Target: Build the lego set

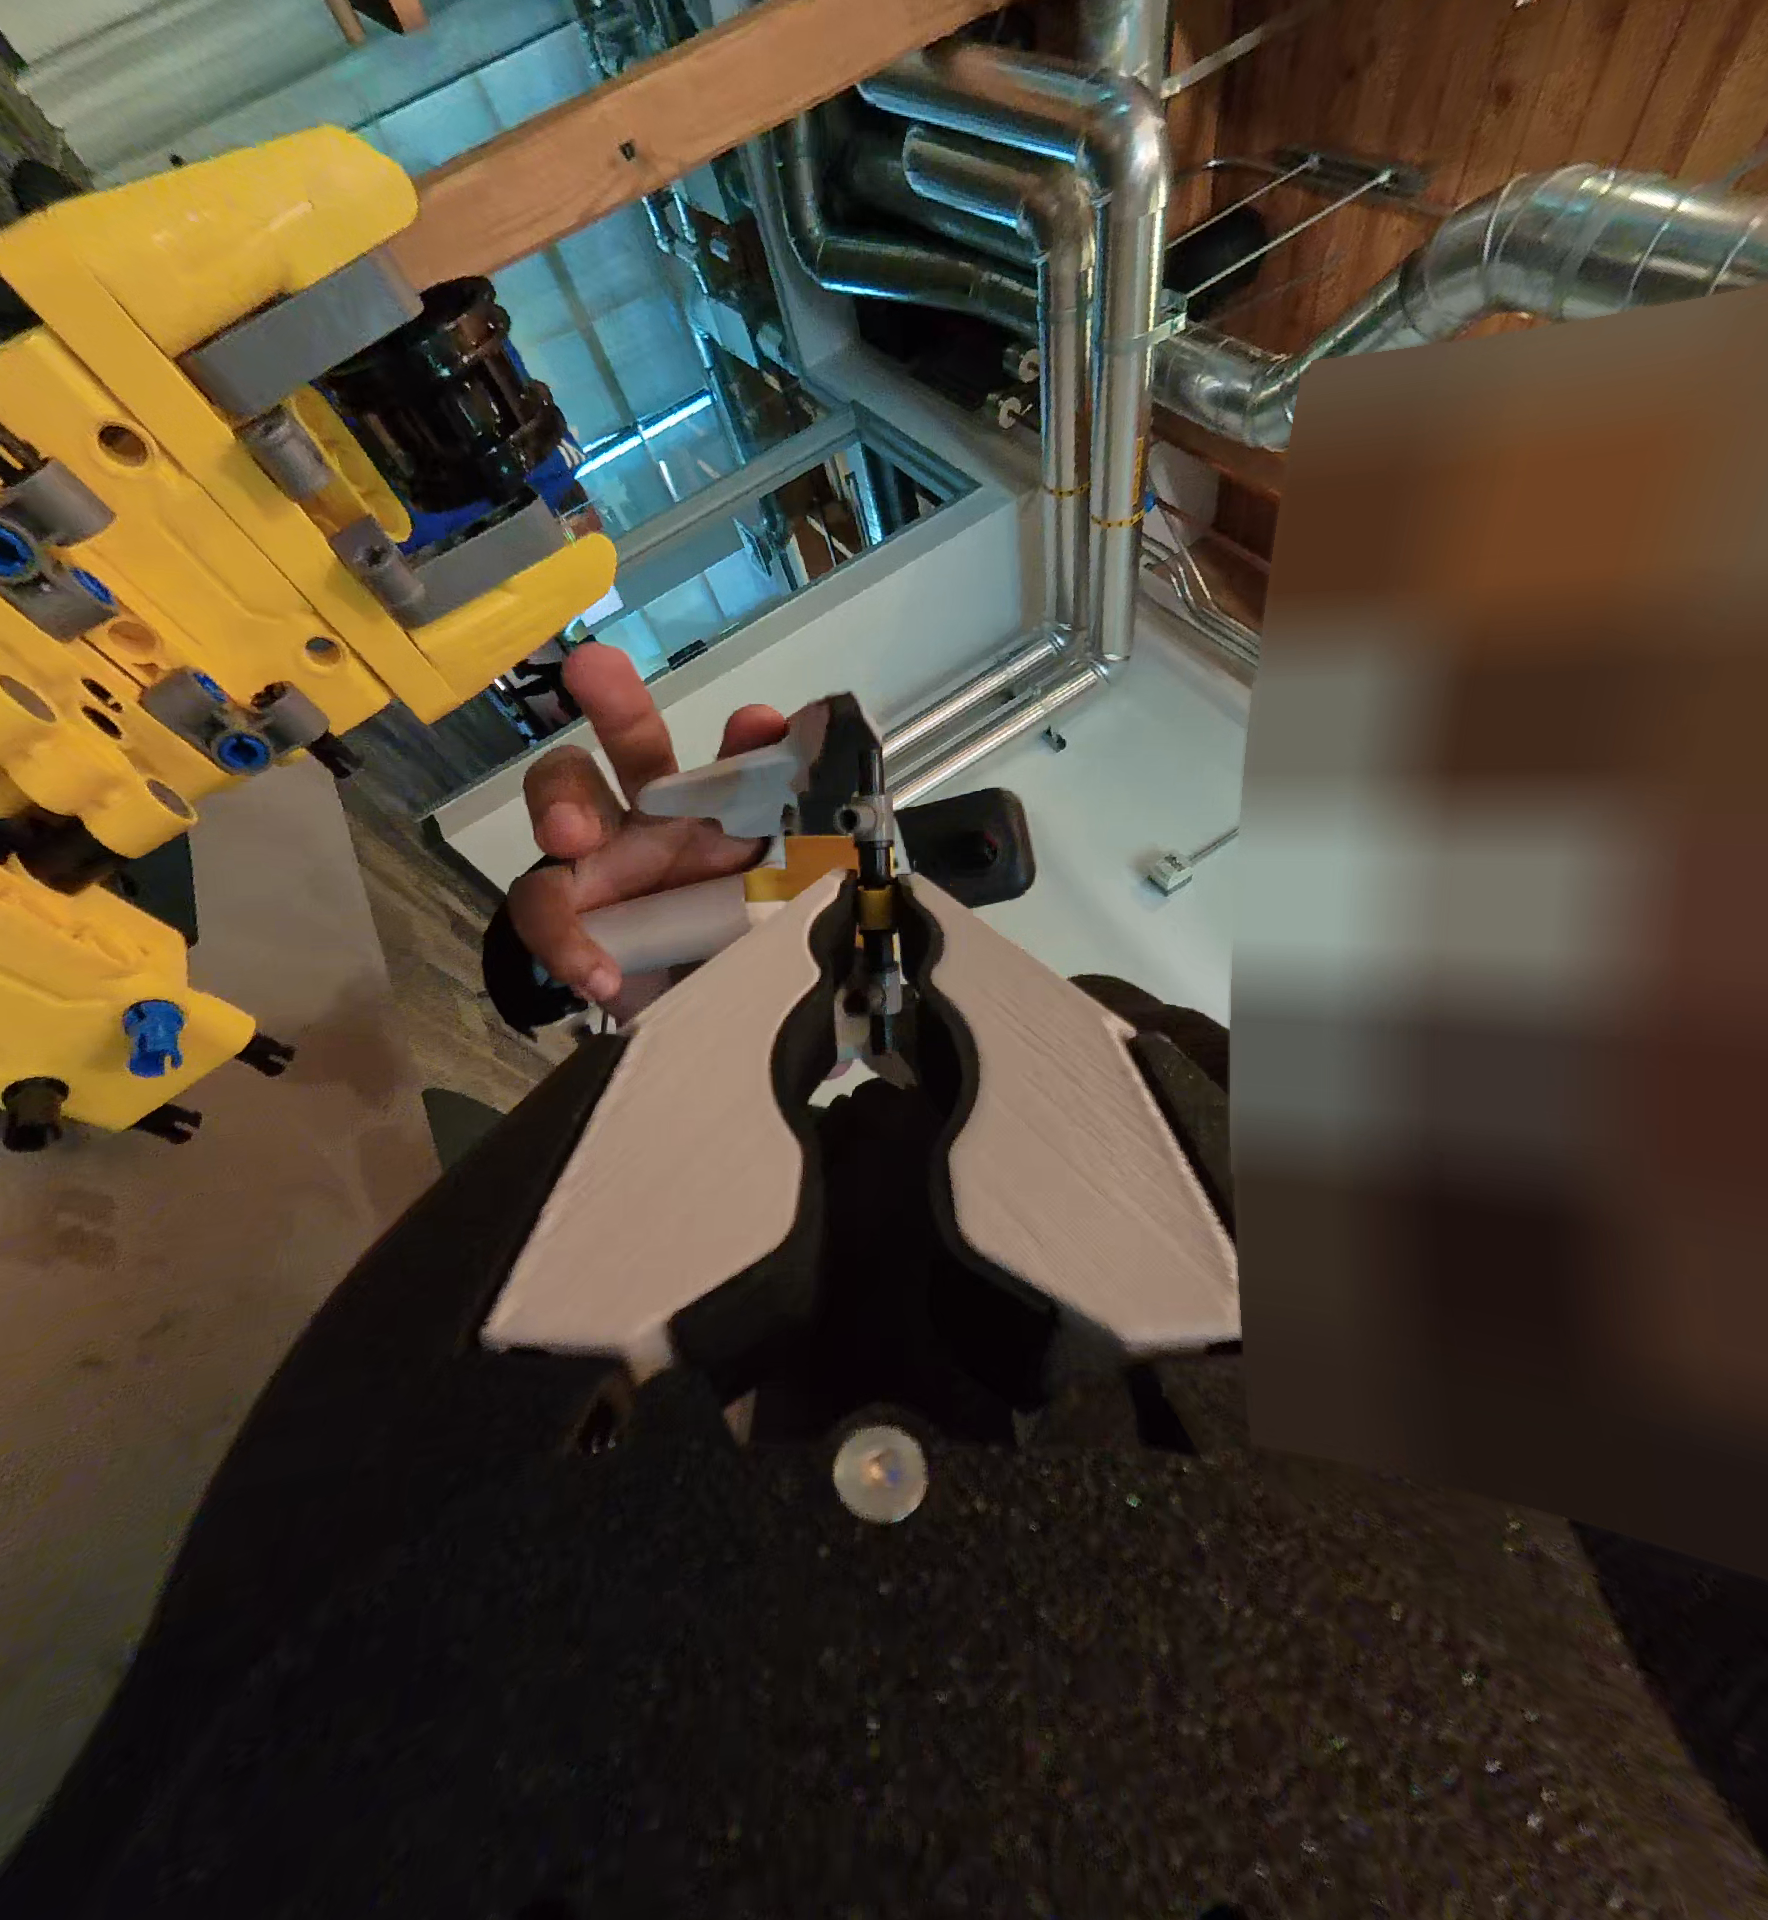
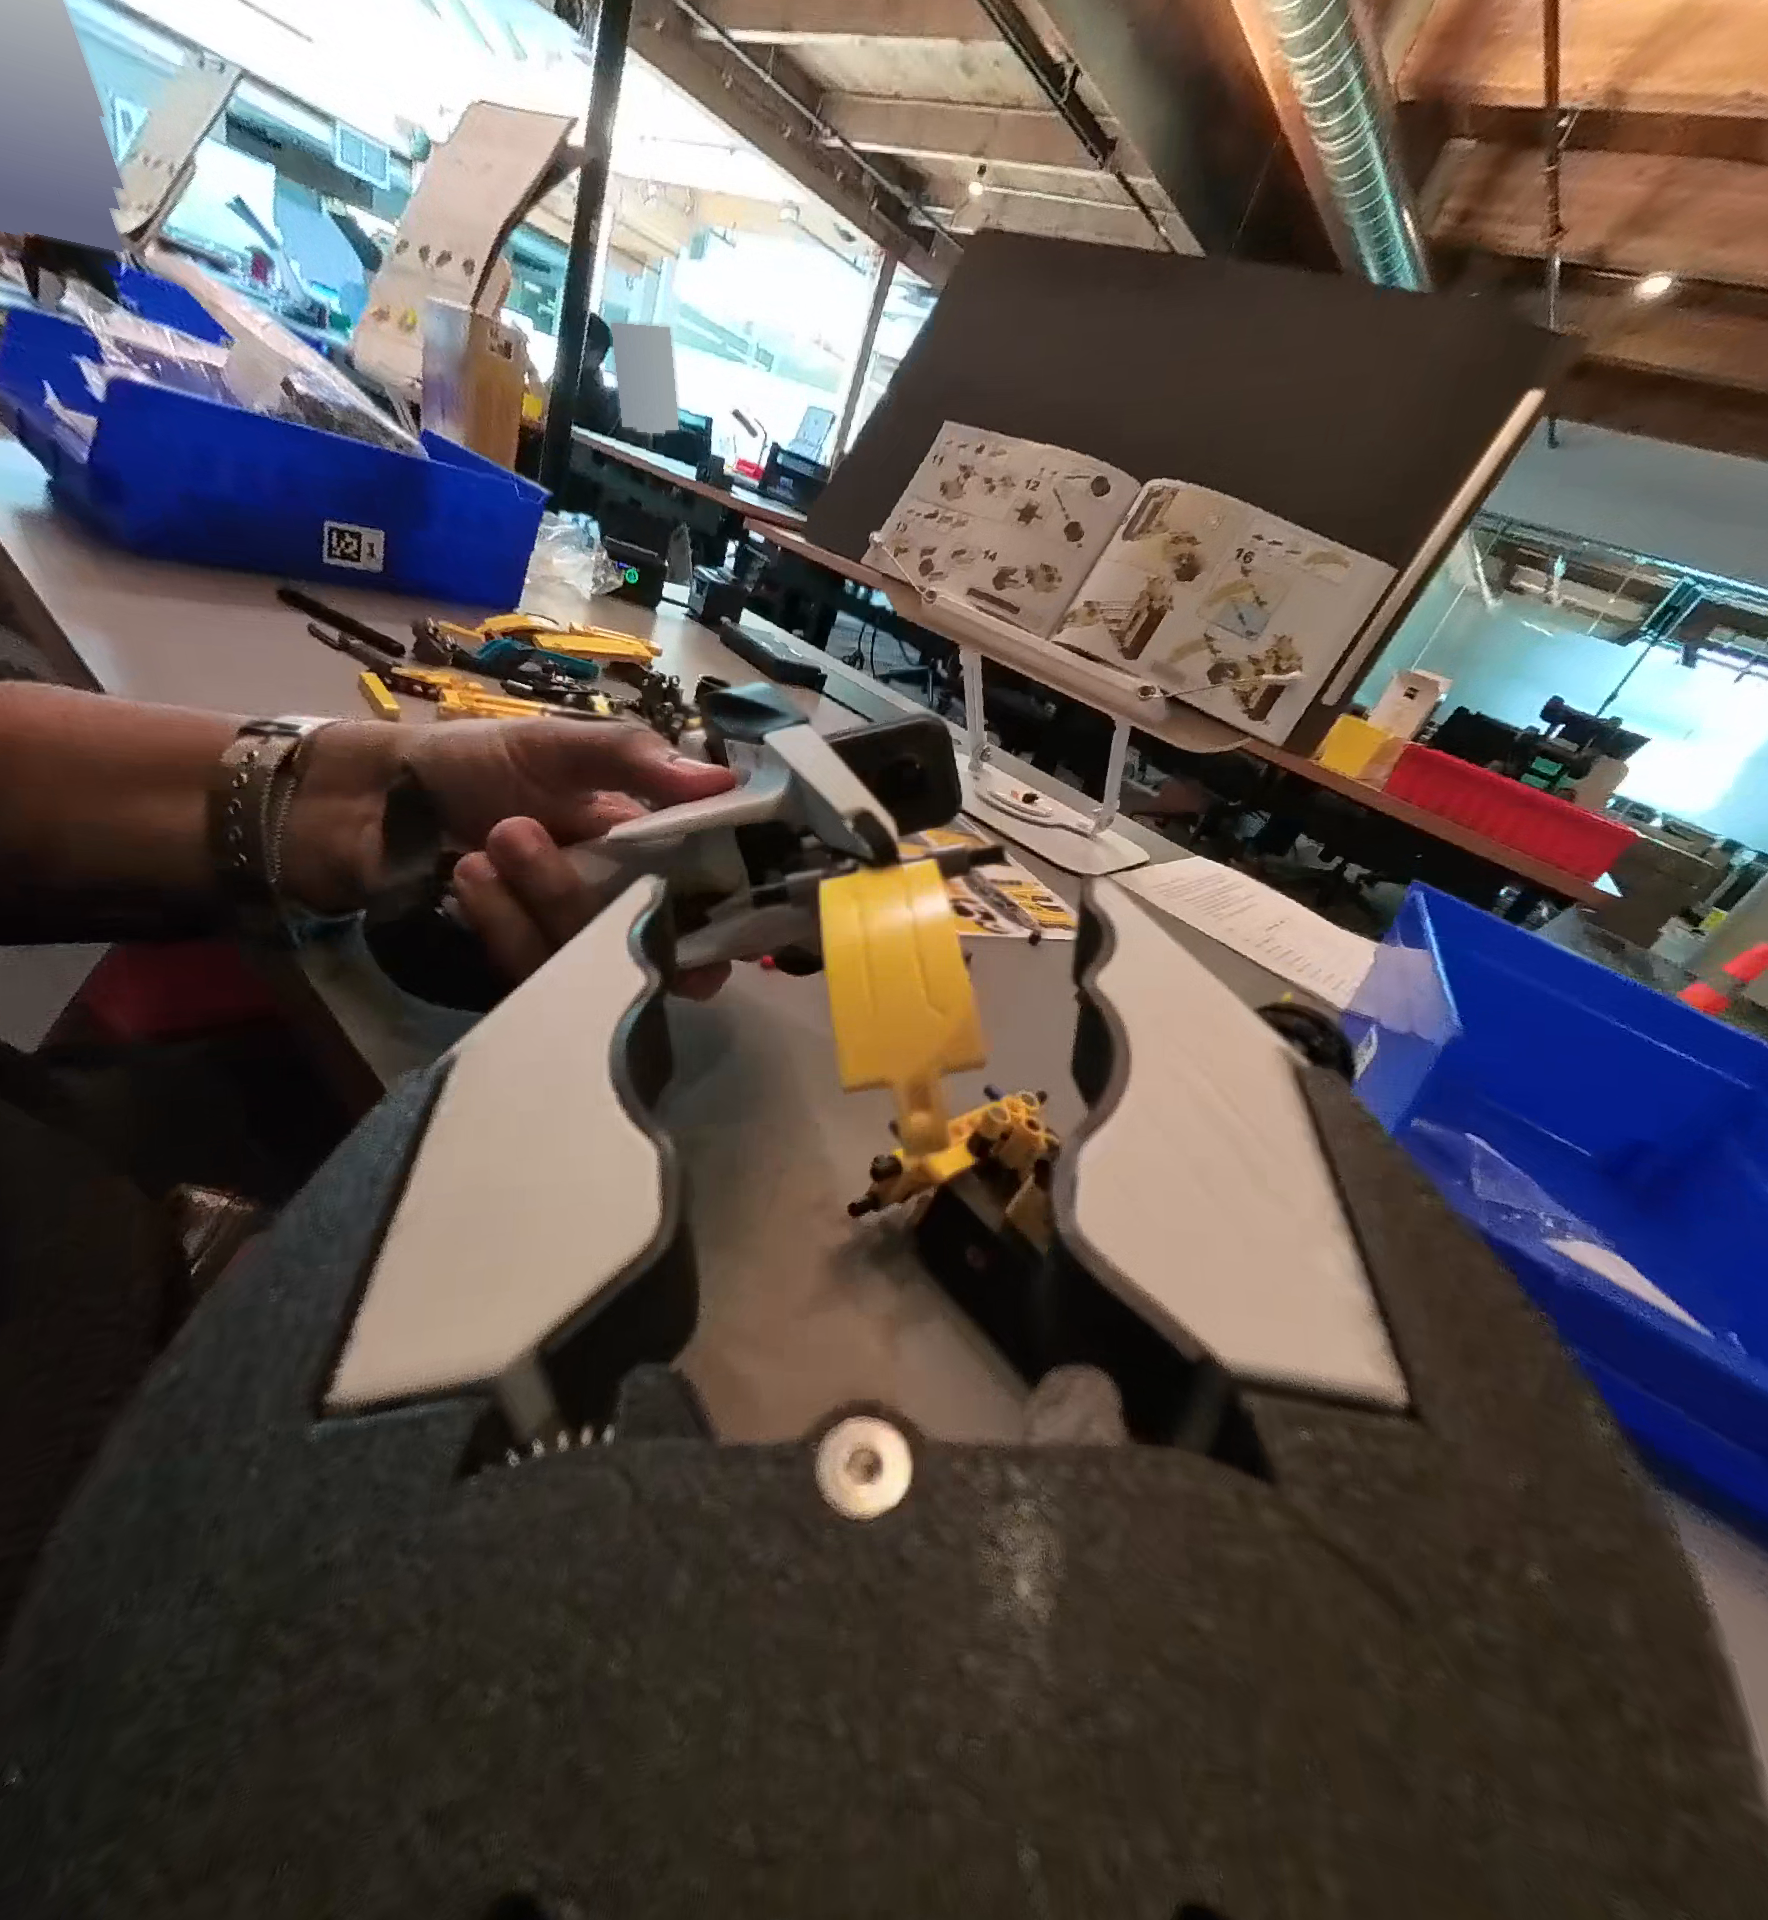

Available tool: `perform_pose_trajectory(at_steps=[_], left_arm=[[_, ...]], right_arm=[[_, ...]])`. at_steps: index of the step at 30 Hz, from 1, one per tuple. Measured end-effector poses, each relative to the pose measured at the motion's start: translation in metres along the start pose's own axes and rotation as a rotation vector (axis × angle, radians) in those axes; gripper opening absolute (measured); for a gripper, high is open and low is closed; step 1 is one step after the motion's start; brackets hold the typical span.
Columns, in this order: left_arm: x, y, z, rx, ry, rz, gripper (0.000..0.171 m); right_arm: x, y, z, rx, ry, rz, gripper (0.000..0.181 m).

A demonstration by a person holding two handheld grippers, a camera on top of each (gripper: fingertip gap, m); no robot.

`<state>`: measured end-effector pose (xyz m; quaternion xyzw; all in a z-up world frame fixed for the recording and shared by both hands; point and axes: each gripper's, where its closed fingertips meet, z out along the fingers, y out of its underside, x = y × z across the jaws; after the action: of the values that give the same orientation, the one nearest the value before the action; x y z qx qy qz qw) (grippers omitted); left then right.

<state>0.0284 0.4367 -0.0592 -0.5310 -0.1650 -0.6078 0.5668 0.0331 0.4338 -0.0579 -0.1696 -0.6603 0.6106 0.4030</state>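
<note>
Left gripper: your fingers are closed on a small grey, black and yellow pin assembly; pinched at the tips so it stays steady.
Right gripper: yours stands wide open, holding nothing; the yellow panel sits between the fingers.
Hidden: how the panel joins the pin assembly; 1 mosaic patch covers the left view's right side.

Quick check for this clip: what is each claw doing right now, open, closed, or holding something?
Left claw: shut on a small black, grey and yellow pin assembly.
Right claw: open, holding nothing; a yellow curved panel sits between its fingers.
</note>
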Motion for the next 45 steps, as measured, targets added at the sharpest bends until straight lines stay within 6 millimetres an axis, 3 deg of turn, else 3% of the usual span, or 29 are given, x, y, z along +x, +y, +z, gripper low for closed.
perform_pose_trajectory(at_steps=[2,7,11,13,28,35,39,45], left_arm=[[0.001,0.002,0.002,-0.013,0.002,0.012,0.006],[0.002,0.007,0.005,-0.035,0.01,0.015,0.006],[0.003,0.009,0.005,-0.045,0.026,0.003,0.006],[0.003,0.011,0.006,-0.054,0.025,0.006,0.006],[-0.009,0.012,0.005,-0.064,-0.101,0.137,0.007],[0.005,0.006,0.001,-0.015,0.01,0.082,0.023],[0.0,0.014,0.005,-0.064,-0.02,0.096,0.023],[-0.005,0.009,0.002,-0.045,-0.085,0.145,0.023]], right_arm=[[0.002,-0.001,0.003,-0.025,0.0,-0.017,0.09],[-0.007,0.008,0.016,-0.089,-0.02,-0.1,0.09],[-0.01,0.01,0.021,-0.077,-0.012,-0.122,0.066],[-0.007,0.005,0.02,-0.045,0.003,-0.11,0.057],[-0.005,0.017,0.016,-0.207,-0.051,-0.139,0.056],[0.003,0.007,0.013,-0.115,-0.006,-0.084,0.056],[0.006,0.006,0.012,-0.092,0.019,-0.068,0.056],[0.014,0.012,0.006,-0.116,0.073,-0.089,0.056]])
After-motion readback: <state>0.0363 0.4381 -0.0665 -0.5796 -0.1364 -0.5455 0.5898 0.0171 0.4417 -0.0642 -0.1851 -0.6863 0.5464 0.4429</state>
